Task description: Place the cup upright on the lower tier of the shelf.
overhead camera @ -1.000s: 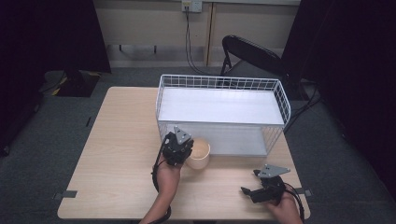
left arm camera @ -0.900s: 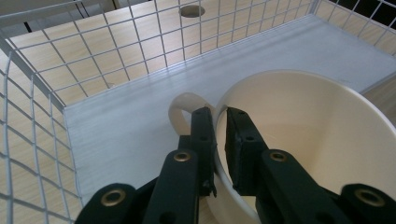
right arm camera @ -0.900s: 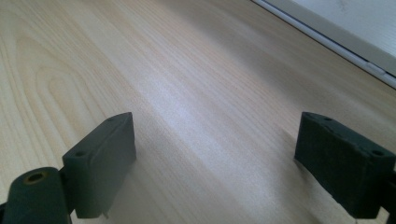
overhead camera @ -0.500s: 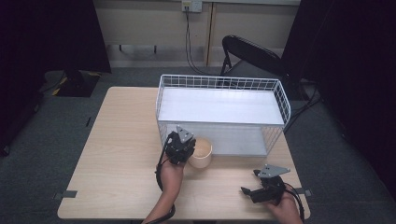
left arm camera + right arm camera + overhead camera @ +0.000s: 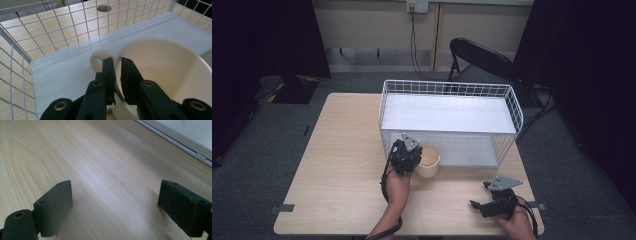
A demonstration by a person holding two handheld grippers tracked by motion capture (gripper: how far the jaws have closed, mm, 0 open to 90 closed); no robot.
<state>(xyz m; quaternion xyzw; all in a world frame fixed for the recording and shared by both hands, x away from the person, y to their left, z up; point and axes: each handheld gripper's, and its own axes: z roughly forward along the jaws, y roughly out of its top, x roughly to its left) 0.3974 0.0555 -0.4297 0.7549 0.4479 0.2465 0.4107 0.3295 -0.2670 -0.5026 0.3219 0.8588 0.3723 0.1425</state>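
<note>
Left hand-held gripper (image 5: 117,75) clamped on the rim of the cream ceramic cup (image 5: 160,75), at the front of the white wire basket (image 5: 449,90).

Compared with a second ago, the left hand-held gripper and cup sit slightly closer to the basket's front wall, with little other displacement; the judgement is that the grasp is secured and the lift over the wall has barely begun. The cup rests just in front of the basket on the light wooden desk (image 5: 342,150), its looped handle beside the jaws. The right hand-held gripper (image 5: 115,207) stays parked near the desk's front edge, jaws spread wide, holding nothing. Count: one cup, one basket, two hand-held grippers, one black folding chair (image 5: 482,55) behind.
</note>
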